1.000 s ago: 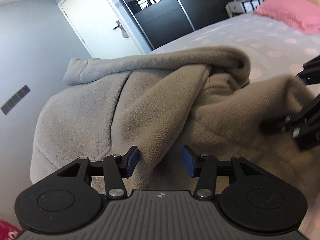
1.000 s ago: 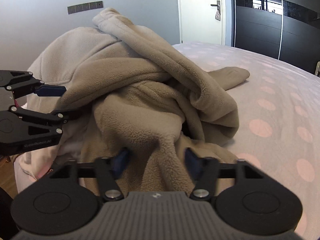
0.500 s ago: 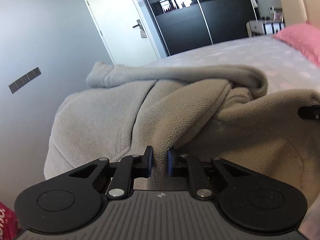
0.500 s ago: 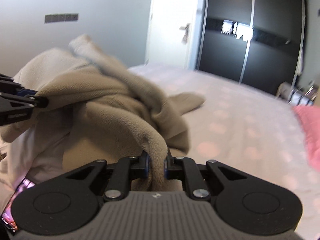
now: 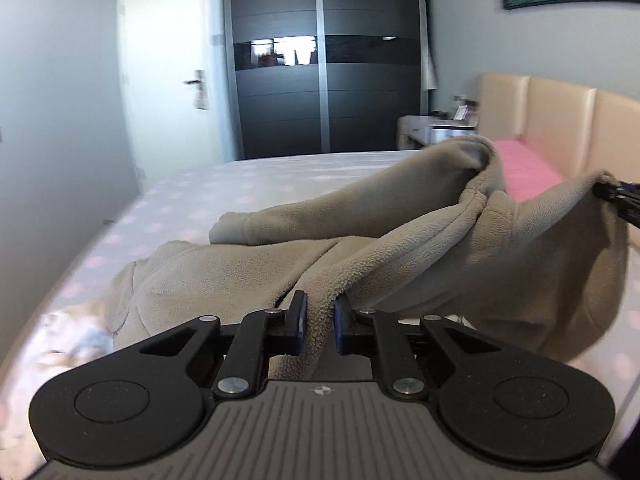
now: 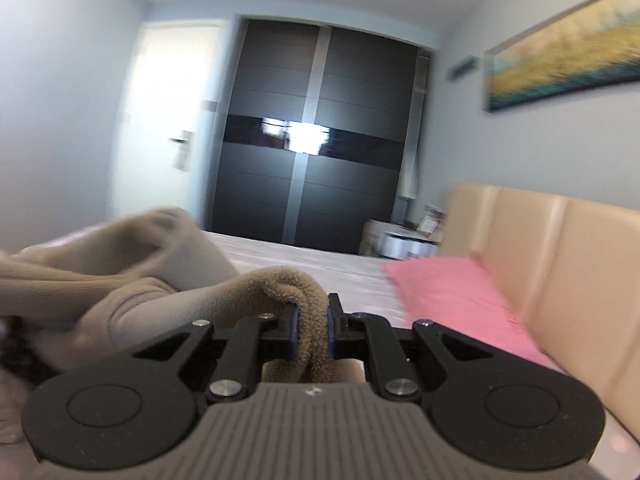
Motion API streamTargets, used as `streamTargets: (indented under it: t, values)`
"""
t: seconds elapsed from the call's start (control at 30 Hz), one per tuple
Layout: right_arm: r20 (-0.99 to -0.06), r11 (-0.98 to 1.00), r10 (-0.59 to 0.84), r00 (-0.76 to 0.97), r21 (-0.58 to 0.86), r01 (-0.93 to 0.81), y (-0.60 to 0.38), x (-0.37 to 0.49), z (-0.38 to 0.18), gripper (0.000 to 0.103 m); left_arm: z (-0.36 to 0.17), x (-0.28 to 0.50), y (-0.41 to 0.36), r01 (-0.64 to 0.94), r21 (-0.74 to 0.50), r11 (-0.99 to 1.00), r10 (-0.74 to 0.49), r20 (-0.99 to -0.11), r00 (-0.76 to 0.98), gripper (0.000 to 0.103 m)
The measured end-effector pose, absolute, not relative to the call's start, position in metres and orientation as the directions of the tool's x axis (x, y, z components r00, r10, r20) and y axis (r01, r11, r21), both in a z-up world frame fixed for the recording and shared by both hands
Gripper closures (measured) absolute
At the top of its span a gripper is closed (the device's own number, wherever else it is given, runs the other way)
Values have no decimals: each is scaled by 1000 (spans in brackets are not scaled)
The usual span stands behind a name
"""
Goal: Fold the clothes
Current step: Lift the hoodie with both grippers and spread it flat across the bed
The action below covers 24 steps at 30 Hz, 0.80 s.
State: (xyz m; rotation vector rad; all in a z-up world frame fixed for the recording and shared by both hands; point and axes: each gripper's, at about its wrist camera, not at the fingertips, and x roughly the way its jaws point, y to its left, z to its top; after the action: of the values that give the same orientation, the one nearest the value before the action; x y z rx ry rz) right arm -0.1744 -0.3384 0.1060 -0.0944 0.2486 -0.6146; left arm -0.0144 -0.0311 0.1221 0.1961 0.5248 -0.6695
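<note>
A beige fleece garment [image 5: 400,256] hangs stretched above the bed between both grippers. My left gripper [image 5: 321,320] is shut on a fold of its edge, the blue pads pressing the fleece from both sides. My right gripper [image 6: 311,330] is shut on another thick fold of the same beige fleece garment [image 6: 160,292], which trails off to the left. In the left wrist view the right gripper [image 5: 618,196] shows at the far right edge, pinching a raised corner of the cloth. The garment's lower part still rests on the bed.
The bed [image 5: 280,176] has a pale cover with pink dots, a pink pillow [image 6: 452,296] and a beige padded headboard [image 6: 560,264]. Behind stand a dark sliding wardrobe [image 5: 324,60], a white door [image 5: 168,68] and a bedside table [image 5: 436,128]. A painting [image 6: 560,52] hangs on the wall.
Both grippers closed on folds of the fleece, then rose and swung toward the headboard. The garment has come up off its heap and now spans between them.
</note>
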Motion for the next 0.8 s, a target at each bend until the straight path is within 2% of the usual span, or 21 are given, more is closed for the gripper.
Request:
streamTargets:
  t: [0.17,0.33,0.43,0.47,0.53,0.6,0.7,0.8]
  values:
    - [-364,720,-685,631,-204,664,-381,-191,61,89,80,-23,-65,763,-86,641,-625,-635,454,93]
    - [-482,626,-746,459,-274,730,-417,-207,11,88,19,-44,-96,859,-105,500,-618,-739,269,93]
    - [-551,632,-730,405,-319,706,-432,-213,-8,87,-10,-53,-107,895,-109,432,-586,-788,187,93]
    - [-581,654,-705,407,-311,689,-434,-216,-13,86,-18,-56,-110,904,-101,415,-569,-804,171,93]
    - [-619,691,-659,426,-276,668,-433,-223,-18,76,-27,-61,-109,916,-71,395,-539,-826,168,92]
    - [-626,706,-647,435,-276,652,-421,-232,-19,68,-25,-59,-98,915,-77,395,-547,-820,167,91]
    - [-624,737,-623,471,-267,620,-401,-245,-14,66,-18,-51,-88,903,-102,418,-555,-815,165,82]
    - [-574,743,-640,511,-292,602,-385,-247,-5,62,-13,-40,-85,890,-73,451,-529,-825,200,81]
